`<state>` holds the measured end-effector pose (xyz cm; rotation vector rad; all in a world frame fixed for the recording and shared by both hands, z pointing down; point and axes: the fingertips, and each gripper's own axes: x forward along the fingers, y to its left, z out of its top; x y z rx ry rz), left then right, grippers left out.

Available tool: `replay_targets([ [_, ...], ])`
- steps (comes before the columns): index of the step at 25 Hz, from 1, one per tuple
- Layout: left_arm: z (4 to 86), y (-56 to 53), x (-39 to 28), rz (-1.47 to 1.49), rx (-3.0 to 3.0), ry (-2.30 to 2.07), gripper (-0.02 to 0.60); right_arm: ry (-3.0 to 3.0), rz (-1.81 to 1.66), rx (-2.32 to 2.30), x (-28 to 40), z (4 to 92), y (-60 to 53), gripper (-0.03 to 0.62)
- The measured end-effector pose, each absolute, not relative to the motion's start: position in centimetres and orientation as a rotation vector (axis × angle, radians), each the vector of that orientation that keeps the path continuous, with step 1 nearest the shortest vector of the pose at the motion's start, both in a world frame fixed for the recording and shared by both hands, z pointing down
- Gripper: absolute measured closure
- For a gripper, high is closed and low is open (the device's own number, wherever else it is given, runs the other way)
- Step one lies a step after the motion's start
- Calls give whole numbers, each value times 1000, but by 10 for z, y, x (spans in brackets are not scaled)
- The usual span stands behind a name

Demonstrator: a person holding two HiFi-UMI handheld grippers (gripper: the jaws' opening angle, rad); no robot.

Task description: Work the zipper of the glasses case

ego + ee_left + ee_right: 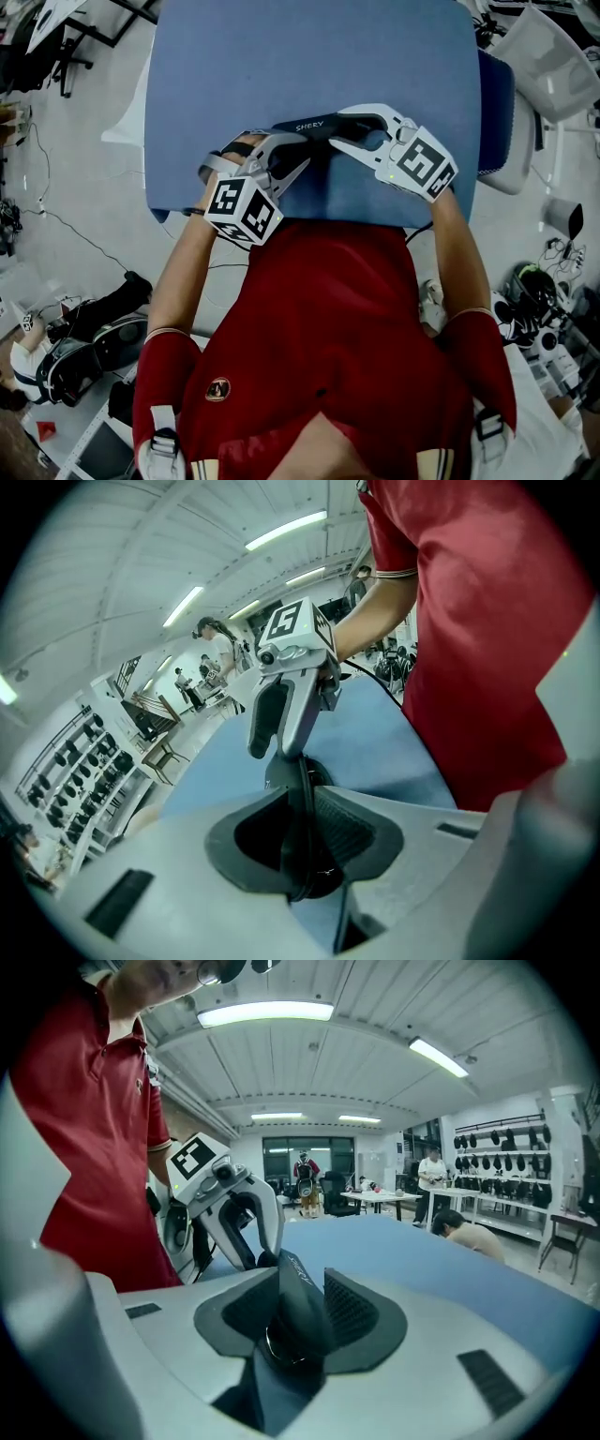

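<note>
The glasses case [314, 126] is a dark, slim one w/ light print on its side. It stands on its edge over the blue bench [309, 56], at the person's side of it, between the two grippers. Whether it touches the bench top I cannot tell.

The left gripper [305, 841] is clamped on one end of the case: in the left gripper view the thin edge runs straight between the pads and they press on it. The right gripper [300, 1312] is at the other end w/ its jaws wide apart. The case end stands between them, but a gap shows beside one ribbed pad, so it grips nothing. Deep between these jaws sits a small metal ring [281, 1347], prob. the zipper pull, though I cannot say it for sure.

The step in hand, as I judge it, is to take the pull w/ the right gripper. To do it well:
- The left grip should be firm and quiet, bc it is the only anchor.
- The right jaws should close on the ring or tab only, not on the case body – otherwise the slider will not run.
- The draw should go along the line of the seam, not away from it, and slowly round the corner curve, so the case does not twist out of the left pads.
</note>
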<state>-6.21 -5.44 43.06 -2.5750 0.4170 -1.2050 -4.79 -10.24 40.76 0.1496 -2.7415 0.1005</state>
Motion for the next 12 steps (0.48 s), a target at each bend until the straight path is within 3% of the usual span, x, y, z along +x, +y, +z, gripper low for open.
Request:
replay_targets([
  [12, 433, -28, -39, -1129, -2713, 391, 511, -2631, -17, 14, -33, 430, -68, 451],
])
